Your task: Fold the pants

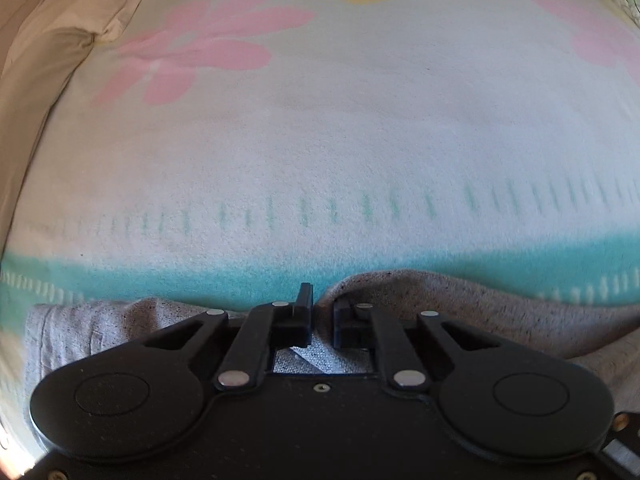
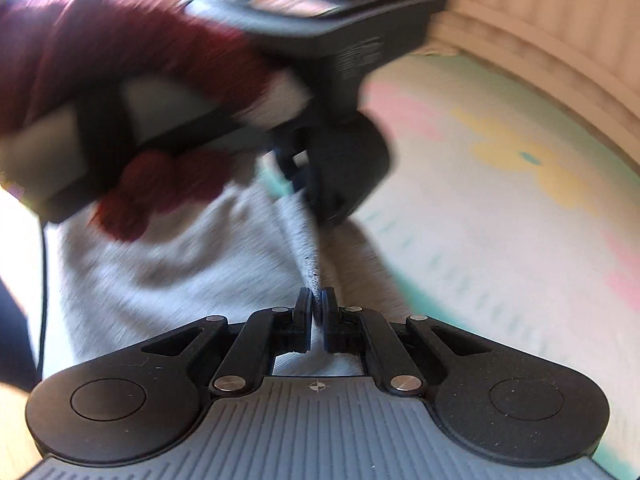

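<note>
The grey speckled pants (image 1: 460, 304) lie along the near edge of a flowered blanket (image 1: 320, 140). My left gripper (image 1: 320, 308) is shut on a raised fold of the pants' edge. In the right wrist view the pants (image 2: 168, 280) hang as a grey sheet, blurred by motion. My right gripper (image 2: 317, 308) is shut on a ridge of the pants' fabric. The left gripper (image 2: 312, 184), held by a hand in a dark red glove (image 2: 120, 60), pinches the same edge further along, close ahead of my right gripper.
The blanket has pink and yellow flowers and a teal band (image 1: 160, 276) near the pants. A beige pillow or sheet (image 1: 48, 52) lies at the far left. A beige ribbed edge (image 2: 560, 40) runs behind the blanket. A black cable (image 2: 42, 280) hangs at the left.
</note>
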Available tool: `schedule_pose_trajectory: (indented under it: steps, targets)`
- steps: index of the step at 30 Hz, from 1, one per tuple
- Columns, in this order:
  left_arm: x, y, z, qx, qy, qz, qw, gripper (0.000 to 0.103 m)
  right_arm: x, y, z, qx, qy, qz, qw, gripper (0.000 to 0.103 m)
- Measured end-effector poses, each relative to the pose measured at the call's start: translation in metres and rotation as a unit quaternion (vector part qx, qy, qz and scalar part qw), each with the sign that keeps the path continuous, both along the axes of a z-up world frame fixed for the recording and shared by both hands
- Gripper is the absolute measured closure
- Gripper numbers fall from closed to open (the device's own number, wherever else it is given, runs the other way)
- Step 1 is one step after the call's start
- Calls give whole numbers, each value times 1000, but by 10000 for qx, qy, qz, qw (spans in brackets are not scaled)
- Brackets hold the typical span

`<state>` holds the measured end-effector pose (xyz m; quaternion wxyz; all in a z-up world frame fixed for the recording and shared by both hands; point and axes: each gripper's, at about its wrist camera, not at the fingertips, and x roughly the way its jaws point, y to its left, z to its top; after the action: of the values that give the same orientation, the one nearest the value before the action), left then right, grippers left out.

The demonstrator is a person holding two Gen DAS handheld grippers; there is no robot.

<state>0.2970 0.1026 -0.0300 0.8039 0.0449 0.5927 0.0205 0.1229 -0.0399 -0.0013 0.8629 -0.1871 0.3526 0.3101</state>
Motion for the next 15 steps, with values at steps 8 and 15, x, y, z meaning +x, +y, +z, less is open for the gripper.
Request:
schedule_pose_trajectory:
  steps: [8, 15]
  targets:
    - [21, 15, -10, -380, 280, 456, 9978, 88, -1, -28, 10, 474, -448, -577, 9962, 98]
    - [47, 15, -16, -323, 306, 528, 9976, 88, -15, -25, 0, 325, -210, -254, 9989, 98]
